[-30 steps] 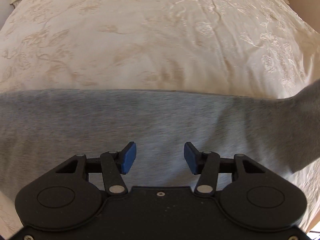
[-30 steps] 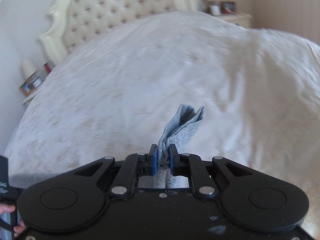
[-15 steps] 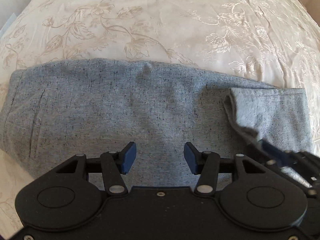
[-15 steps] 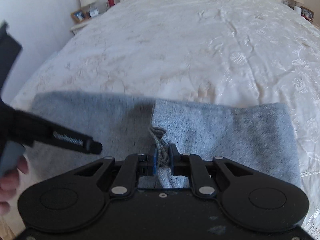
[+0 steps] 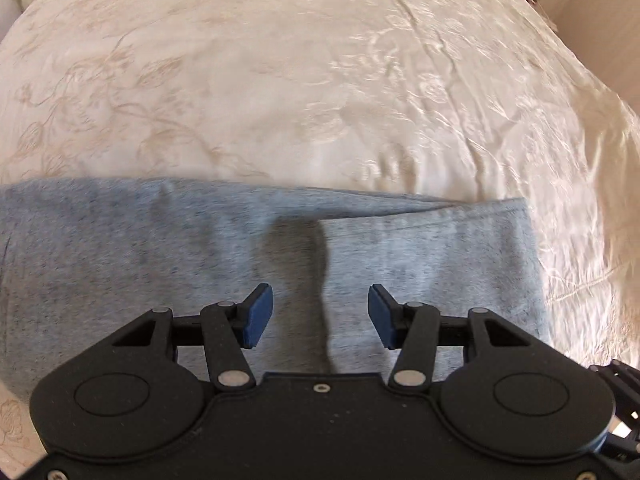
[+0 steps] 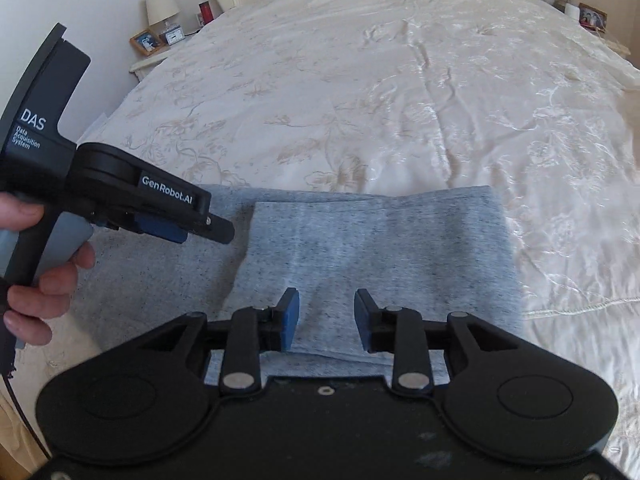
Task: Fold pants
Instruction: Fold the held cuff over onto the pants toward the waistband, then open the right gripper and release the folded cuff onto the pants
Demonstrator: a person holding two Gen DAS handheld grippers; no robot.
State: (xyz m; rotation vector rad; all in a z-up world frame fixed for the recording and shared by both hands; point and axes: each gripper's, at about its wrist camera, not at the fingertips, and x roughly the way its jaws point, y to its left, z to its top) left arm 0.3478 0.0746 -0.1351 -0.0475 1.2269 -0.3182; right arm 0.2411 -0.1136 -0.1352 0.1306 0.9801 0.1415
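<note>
The pants (image 6: 360, 248) are soft grey knit with tiny dark specks. They lie flat on the bed (image 6: 400, 92), which has a shiny cream cover with a flower pattern. One end is folded back over the rest and makes a neat flat flap. The right tongs (image 6: 327, 320) tilt down over this flap. Their blue pads have just been opening and stand apart, with no cloth between them. The left tongs (image 5: 320, 316), held in a hand (image 6: 44, 280), also tilt down over the pants, pads wide apart and holding nothing.

Left gripper (image 5: 320, 316), jaws apart, above grey pants (image 5: 160, 264).
</note>
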